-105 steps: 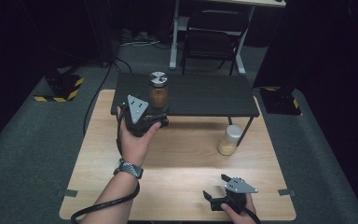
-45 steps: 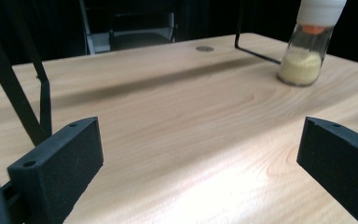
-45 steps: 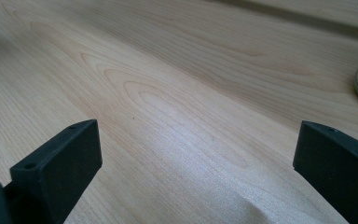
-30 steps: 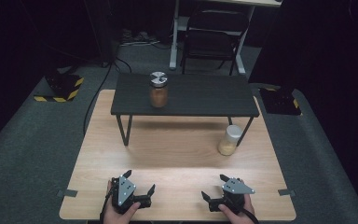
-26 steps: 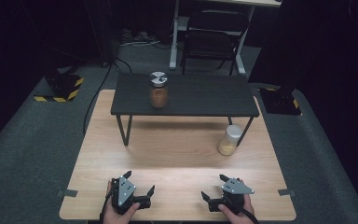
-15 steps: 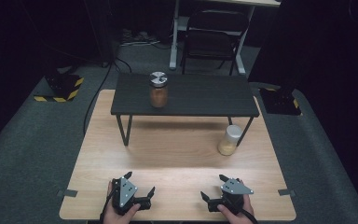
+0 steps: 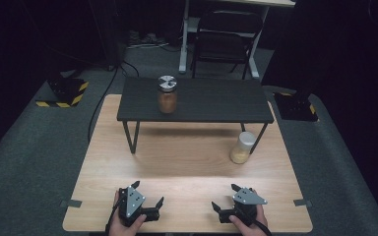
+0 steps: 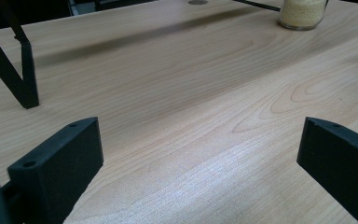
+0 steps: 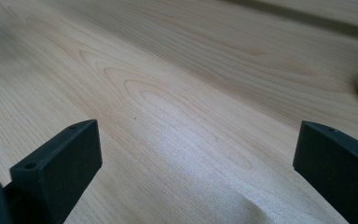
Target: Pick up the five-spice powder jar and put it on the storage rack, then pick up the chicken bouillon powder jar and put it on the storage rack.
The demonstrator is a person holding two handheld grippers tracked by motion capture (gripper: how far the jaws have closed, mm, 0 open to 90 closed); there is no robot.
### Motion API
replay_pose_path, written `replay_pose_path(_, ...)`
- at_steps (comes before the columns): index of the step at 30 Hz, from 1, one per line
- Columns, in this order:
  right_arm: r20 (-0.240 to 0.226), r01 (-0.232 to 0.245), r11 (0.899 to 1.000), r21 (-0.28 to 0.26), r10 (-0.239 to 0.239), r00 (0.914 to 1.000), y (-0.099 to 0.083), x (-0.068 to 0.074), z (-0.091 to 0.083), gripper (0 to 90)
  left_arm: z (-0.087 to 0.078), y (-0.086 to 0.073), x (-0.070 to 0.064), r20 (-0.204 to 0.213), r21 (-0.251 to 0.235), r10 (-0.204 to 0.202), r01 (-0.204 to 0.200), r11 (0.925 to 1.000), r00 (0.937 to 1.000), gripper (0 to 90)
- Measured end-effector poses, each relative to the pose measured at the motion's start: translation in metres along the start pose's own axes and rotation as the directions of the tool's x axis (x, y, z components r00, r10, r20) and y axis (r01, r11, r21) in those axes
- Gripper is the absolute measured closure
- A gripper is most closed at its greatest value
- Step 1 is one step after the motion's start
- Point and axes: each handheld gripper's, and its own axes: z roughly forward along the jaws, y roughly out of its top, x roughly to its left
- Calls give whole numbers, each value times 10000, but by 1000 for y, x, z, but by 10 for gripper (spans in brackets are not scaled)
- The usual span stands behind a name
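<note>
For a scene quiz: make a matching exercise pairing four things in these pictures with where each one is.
Things:
1. brown jar
2. yellow jar
3. left gripper
4. chair

Places:
A. on the wooden table, beside the shelf's right leg
B. on the floor beyond the table
C. on top of the black shelf
D. low over the table's near edge, jaws open

Pairs: 1-C, 2-A, 3-D, 4-B
</note>
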Motion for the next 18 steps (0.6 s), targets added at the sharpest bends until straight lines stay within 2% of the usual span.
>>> replay_pose_path(9,35,-59,10000,-38,59,10000,-1,0,0,5,-1,0,0,35,-4,65,-65,10000,10000,5)
replay_pose_path(18,89,-111,9999,-35,112,9999,-1,1,0,5,-2,-1,3,144,-42,-144,144,9999,9998,5)
